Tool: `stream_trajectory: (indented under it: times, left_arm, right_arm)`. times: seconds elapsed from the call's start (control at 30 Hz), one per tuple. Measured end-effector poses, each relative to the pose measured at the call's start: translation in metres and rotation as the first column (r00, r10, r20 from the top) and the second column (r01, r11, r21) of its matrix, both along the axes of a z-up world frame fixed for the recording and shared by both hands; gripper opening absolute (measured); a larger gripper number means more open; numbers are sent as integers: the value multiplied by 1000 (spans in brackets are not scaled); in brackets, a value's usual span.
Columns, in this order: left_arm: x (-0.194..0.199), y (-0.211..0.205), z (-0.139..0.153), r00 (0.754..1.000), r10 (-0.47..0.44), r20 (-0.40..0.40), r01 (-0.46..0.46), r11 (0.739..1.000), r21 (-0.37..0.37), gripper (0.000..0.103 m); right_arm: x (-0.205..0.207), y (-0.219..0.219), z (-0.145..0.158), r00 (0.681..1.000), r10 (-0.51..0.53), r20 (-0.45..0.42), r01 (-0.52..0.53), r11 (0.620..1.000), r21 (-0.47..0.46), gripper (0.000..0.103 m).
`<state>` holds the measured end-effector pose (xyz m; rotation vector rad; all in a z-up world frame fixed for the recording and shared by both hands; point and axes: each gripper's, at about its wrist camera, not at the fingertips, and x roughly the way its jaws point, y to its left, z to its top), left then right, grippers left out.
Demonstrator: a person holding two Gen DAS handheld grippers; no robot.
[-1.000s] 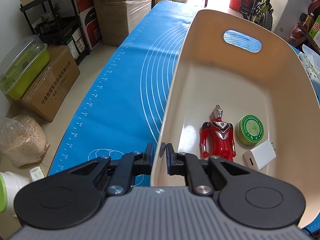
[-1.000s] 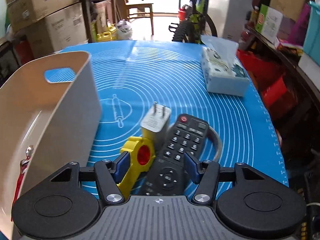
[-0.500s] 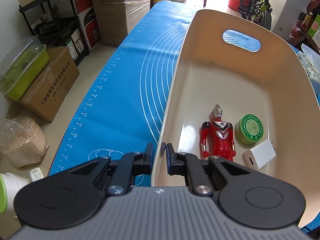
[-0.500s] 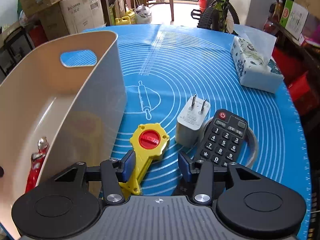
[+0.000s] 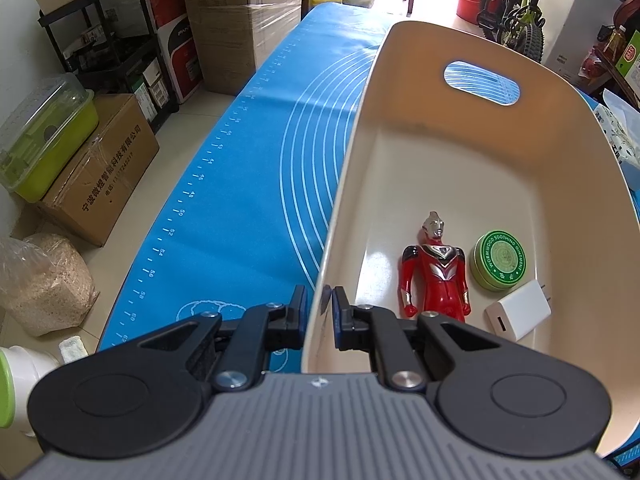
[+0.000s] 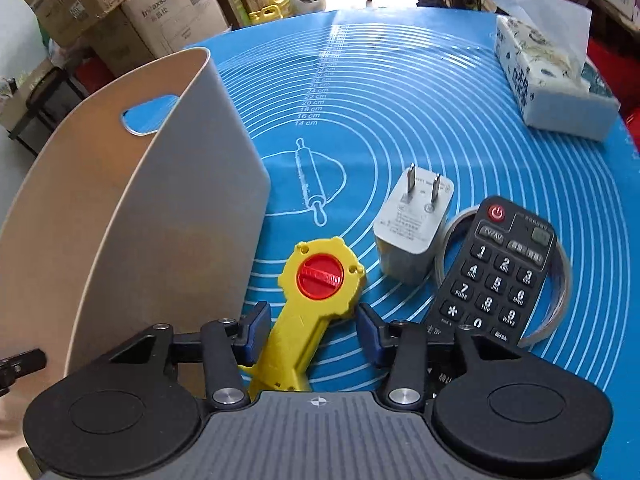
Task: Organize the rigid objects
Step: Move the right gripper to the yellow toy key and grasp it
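Right tool (image 6: 312,334), jaws wide, has shifted from the remote (image 6: 494,276) to straddle the yellow toy's (image 6: 316,300) handle at 6 o'clock, ready to grasp; left tool (image 5: 318,312) stays clamped on the bin (image 5: 348,184) rim.

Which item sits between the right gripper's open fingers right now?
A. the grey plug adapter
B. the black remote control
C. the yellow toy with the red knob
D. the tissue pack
C. In the right wrist view the right gripper is open with the handle of the yellow toy running between its fingers, while the remote control and grey plug adapter lie off to the right.
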<state>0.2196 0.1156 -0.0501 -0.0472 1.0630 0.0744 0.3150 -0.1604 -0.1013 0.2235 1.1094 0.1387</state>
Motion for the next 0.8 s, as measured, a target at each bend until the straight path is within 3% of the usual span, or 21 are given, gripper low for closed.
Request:
stream_trajectory:
  times: [0.3, 0.33, 0.37, 0.67, 0.8]
  left_arm:
    - [-1, 0, 0, 1000, 0, -2, 0, 1000, 0, 15]
    - [-1, 0, 0, 1000, 0, -2, 0, 1000, 0, 15]
    - [-1, 0, 0, 1000, 0, -2, 0, 1000, 0, 15]
    - [-2, 1, 0, 1000, 2, -3, -2, 1000, -2, 15]
    - [-2, 1, 0, 1000, 6, -4, -6, 1000, -2, 15]
  right_arm:
    - [3, 4, -3, 999, -30, 14, 31, 997, -69, 55]
    - [2, 4, -3, 1000, -27, 16, 28, 998, -64, 48]
    - [1, 5, -3, 1000, -25, 19, 26, 997, -69, 47]
    - [-12, 7, -2, 999, -23, 47, 26, 996, -81, 46]
    - [-23, 7, 10, 994, -39, 98, 48, 995, -85, 46]
